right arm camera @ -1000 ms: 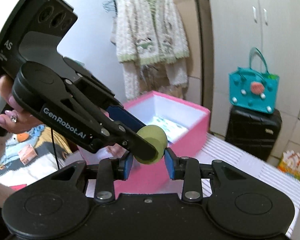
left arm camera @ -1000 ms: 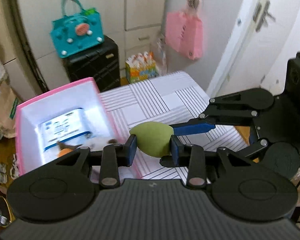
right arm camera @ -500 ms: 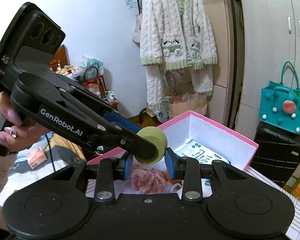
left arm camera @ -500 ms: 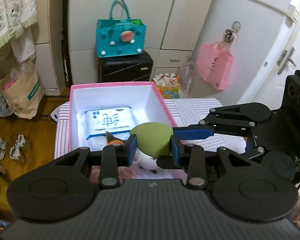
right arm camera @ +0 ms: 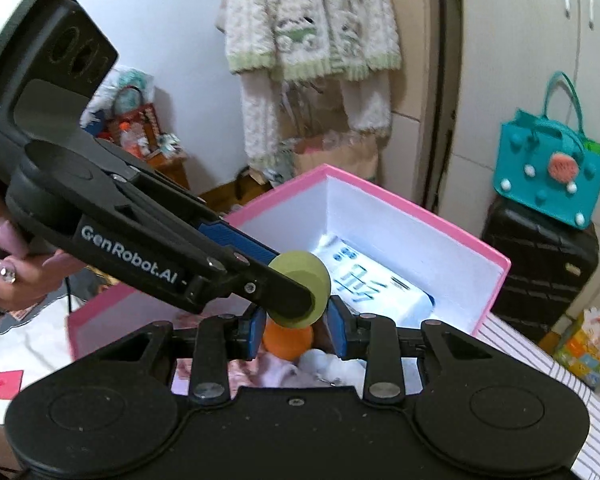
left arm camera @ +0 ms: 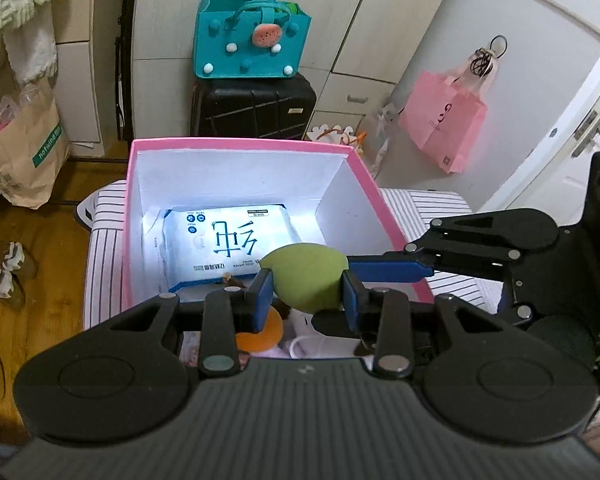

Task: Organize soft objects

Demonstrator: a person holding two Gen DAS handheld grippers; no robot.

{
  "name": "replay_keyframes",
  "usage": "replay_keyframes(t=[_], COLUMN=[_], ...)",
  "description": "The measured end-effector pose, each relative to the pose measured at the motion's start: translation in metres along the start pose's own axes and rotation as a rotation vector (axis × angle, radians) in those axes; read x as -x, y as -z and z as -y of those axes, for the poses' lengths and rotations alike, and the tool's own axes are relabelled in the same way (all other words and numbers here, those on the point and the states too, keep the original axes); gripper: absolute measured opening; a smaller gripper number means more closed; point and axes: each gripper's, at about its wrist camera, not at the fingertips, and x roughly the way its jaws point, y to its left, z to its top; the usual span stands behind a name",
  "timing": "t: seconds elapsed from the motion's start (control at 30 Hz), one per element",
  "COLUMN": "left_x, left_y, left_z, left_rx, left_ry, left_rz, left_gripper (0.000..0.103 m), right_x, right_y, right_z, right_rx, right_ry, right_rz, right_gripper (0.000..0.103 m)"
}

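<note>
I have swung both claws round over the pink box point(left arm camera: 380, 204): a second ago the green sponge point(left arm camera: 304, 276) hung over the striped worktop point(left arm camera: 432, 204) beside the box, and now it hangs above the box's near end, over the things already inside. I judge the carry is nearly done and what remains is to lower and let go.

My left claw point(left arm camera: 306, 300) is clamped on the sponge, its blue pads pressing both sides. My right claw point(right arm camera: 292, 328) sits around the sponge's round end with its pads close by, and in the left view one of its blue fingers point(left arm camera: 384, 270) reaches in to touch the sponge, but I cannot tell whether it truly squeezes or only stands alongside.

The left view looks down into the box and shows the white wipes packet point(left arm camera: 224, 240) flat at the far end, with an orange ball point(left arm camera: 260, 330) half hidden behind my own claw. The right view shows that orange ball point(right arm camera: 288, 338) directly under the sponge, pale fluffy things point(right arm camera: 324, 364) beside it, and my hand point(right arm camera: 16, 268) on the left claw's grip.
</note>
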Motion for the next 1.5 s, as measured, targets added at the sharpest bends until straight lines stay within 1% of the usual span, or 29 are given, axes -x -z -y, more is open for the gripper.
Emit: replay_keyframes(t=[0.1,0.17,0.23,0.27,0.3,0.33,0.4,0.43,0.47,0.57,0.67,0.73,0.8,0.9,1.0,1.1,1.13,1.2,1.3,1.4,1.47,1.5], left_x=[-0.014,-0.022,-0.027,-0.028,-0.027,-0.026,-0.023,-0.021,-0.017,-0.003,0.011,0.022,0.032,0.049,0.069,0.084,0.088,0.094,0.104,0.115,0.124,0.128], left_y=[-0.003,-0.004,-0.006,-0.006,-0.006,-0.006,-0.005,-0.004,-0.003,0.002,0.007,0.012,0.015,0.016,0.025,0.035,0.038,0.044,0.05,0.057,0.061,0.063], left_z=[0.0,-0.002,-0.005,-0.007,-0.008,-0.008,-0.011,-0.012,-0.011,-0.007,-0.002,0.006,0.013,0.021,0.033,0.042,0.045,0.051,0.061,0.071,0.076,0.079], left_rx=[-0.009,-0.007,-0.012,-0.011,-0.012,-0.021,-0.004,0.0,-0.003,-0.019,-0.024,-0.04,-0.051,-0.025,-0.039,-0.052,-0.051,-0.052,-0.062,-0.075,-0.082,-0.084], left_ry=[-0.026,-0.042,-0.069,-0.084,-0.094,-0.091,-0.078,-0.078,-0.087,-0.131,-0.14,-0.165,-0.189,-0.191,-0.202,-0.205,-0.208,-0.217,-0.227,-0.212,-0.214,-0.217], left_rz=[-0.01,-0.022,-0.03,-0.023,-0.014,-0.011,-0.015,-0.013,-0.003,0.036,0.066,0.093,0.104,0.113,0.144,0.164,0.162,0.157,0.144,0.105,0.09,0.089], left_gripper=[0.036,0.039,0.041,0.041,0.041,0.041,0.042,0.042,0.043,0.047,0.047,0.047,0.047,0.047,0.054,0.06,0.063,0.064,0.071,0.074,0.081,0.083], right_x=[-0.013,-0.021,-0.028,-0.029,-0.028,-0.025,-0.019,-0.015,-0.011,0.0,0.014,0.024,0.034,0.049,0.062,0.074,0.079,0.087,0.103,0.122,0.133,0.138], right_y=[-0.003,-0.003,-0.002,0.0,0.002,0.004,0.005,0.006,0.008,0.012,0.017,0.019,0.021,0.023,0.025,0.03,0.031,0.035,0.039,0.044,0.047,0.049], right_z=[0.004,0.007,0.014,0.018,0.022,0.025,0.028,0.029,0.028,0.027,0.024,0.02,0.015,0.007,-0.002,-0.012,-0.016,-0.021,-0.03,-0.039,-0.042,-0.044], right_rx=[-0.02,-0.037,-0.084,-0.112,-0.14,-0.15,-0.172,-0.183,-0.181,-0.186,-0.182,-0.177,-0.166,-0.165,-0.163,-0.151,-0.149,-0.149,-0.142,-0.13,-0.134,-0.135], right_ry=[0.024,0.038,0.037,0.029,0.02,-0.001,-0.022,-0.017,-0.014,-0.003,-0.004,0.002,0.002,0.018,0.031,0.073,0.084,0.096,0.121,0.145,0.159,0.163], right_rz=[-0.041,-0.065,-0.096,-0.098,-0.092,-0.075,-0.06,-0.053,-0.043,-0.014,0.014,0.035,0.057,0.092,0.114,0.124,0.127,0.13,0.14,0.154,0.165,0.169], right_gripper=[0.037,0.037,0.038,0.039,0.04,0.04,0.043,0.047,0.047,0.047,0.047,0.048,0.048,0.049,0.05,0.052,0.053,0.053,0.053,0.056,0.058,0.058])
